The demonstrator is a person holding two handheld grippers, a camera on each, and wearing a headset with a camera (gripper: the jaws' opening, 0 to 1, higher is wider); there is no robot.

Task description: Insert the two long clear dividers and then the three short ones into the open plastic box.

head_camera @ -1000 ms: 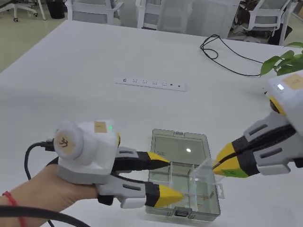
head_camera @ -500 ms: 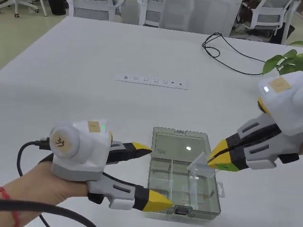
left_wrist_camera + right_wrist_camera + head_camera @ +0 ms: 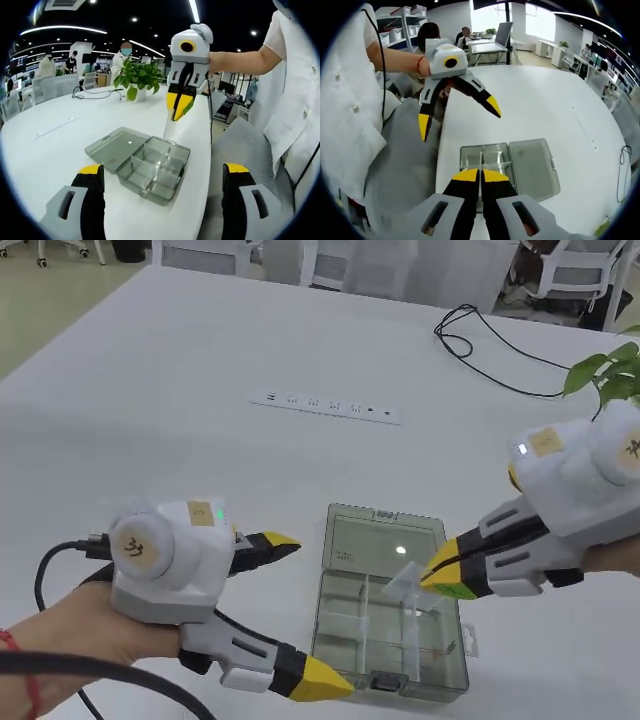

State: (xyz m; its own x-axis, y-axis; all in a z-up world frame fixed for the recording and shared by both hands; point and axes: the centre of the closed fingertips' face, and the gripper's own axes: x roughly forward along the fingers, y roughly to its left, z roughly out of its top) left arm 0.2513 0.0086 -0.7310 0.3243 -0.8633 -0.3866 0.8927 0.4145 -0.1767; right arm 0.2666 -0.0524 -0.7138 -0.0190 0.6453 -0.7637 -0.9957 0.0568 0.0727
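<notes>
**Operator:** Where is the divider?

**Spotter:** The clear divider (image 3: 407, 581) is pinched by its top edge in your right gripper (image 3: 438, 576), whose jaws are closed flat on it. It hangs just above the right half of the plastic box (image 3: 400, 687), apart from the floor of the tray. You grip it at the top so the free lower edge can go in first, with the yellow tips clear of the walls.

**Operator:** And which way does it point?

**Spotter:** In the left gripper view it hangs steeply, its free edge aimed down into the tray. It is so clear that I cannot say for sure whether its long axis runs along the box or across it. The box lies flat on the white table (image 3: 200, 440) with its lid (image 3: 385, 540) folded open on the far side of you. Partitions (image 3: 366, 612) already stand inside.

**Operator:** What about the other hand?

**Spotter:** Your left gripper (image 3: 304, 610) is spread wide and holds nothing. It sits just left of the box with one tip by the near corner and one by the lid. I judge you have it there to steady the tray while the piece seats.
</notes>
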